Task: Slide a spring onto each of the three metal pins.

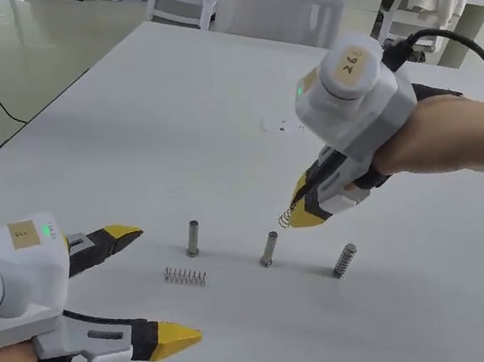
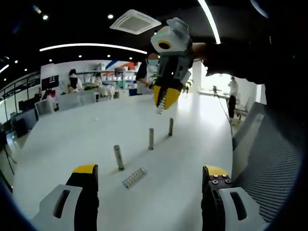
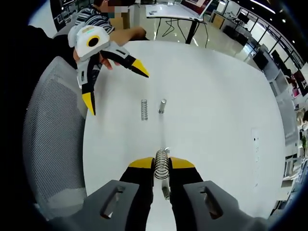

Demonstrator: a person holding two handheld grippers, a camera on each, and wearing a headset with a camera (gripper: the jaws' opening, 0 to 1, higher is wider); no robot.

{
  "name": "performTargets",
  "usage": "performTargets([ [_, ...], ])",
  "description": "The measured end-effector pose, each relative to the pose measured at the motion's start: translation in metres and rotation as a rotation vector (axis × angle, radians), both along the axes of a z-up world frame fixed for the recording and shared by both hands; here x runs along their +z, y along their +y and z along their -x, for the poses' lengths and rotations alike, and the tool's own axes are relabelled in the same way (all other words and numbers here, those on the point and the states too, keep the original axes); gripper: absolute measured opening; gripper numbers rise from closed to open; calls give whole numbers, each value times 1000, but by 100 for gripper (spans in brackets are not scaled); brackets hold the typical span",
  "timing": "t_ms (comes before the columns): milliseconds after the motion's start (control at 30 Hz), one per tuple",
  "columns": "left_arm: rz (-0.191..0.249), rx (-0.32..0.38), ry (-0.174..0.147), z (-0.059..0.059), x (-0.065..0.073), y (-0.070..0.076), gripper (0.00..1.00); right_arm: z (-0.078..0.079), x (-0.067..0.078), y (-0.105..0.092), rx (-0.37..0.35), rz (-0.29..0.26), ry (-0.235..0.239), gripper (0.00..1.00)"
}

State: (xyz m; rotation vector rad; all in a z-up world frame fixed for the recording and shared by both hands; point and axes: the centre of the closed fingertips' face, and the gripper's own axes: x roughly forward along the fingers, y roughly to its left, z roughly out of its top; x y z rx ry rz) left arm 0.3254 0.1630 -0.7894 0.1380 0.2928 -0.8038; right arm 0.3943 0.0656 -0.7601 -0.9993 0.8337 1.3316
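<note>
Right tool (image 1: 300,214) clenched on a spring (image 1: 286,218) at 1 o'clock of the middle pin (image 1: 268,249), left tool (image 1: 162,283) released at 8 o'clock; we square the coil over the tip before lowering.

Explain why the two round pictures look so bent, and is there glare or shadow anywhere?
Left gripper view: a fisheye lens bows the ceiling light strips into arcs and curves the table. Right gripper view: same bulge; the table's edge rounds, and the held spring looms large. Head view: straight lines, soft even light, faint shadows by the pins, glare on the floor.
</note>
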Motion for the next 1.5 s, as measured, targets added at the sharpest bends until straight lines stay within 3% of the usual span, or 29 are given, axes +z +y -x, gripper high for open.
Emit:
performTargets([
  [100, -3, -1, -11, -1, 1, 1, 86, -4, -8, -1, 14, 41, -18, 9],
  [200, 1, -2, -17, -1, 2, 1, 87, -6, -17, 0, 12, 59, -2, 9],
  [300, -3, -12, -42, -2, 4, 0, 86, -9, -27, -3, 16, 98, -9, 9],
  [467, -13, -23, -59, -3, 3, -1, 84, -8, -32, 1, 18, 103, 8, 9],
  [833, -13, -27, -33, -3, -2, -1, 82, -8, -38, 7, 29, 118, 24, 9],
  [1500, -17, -24, -5, 3, -5, 0, 77, -15, -70, 11, 62, 226, 49, 9],
])
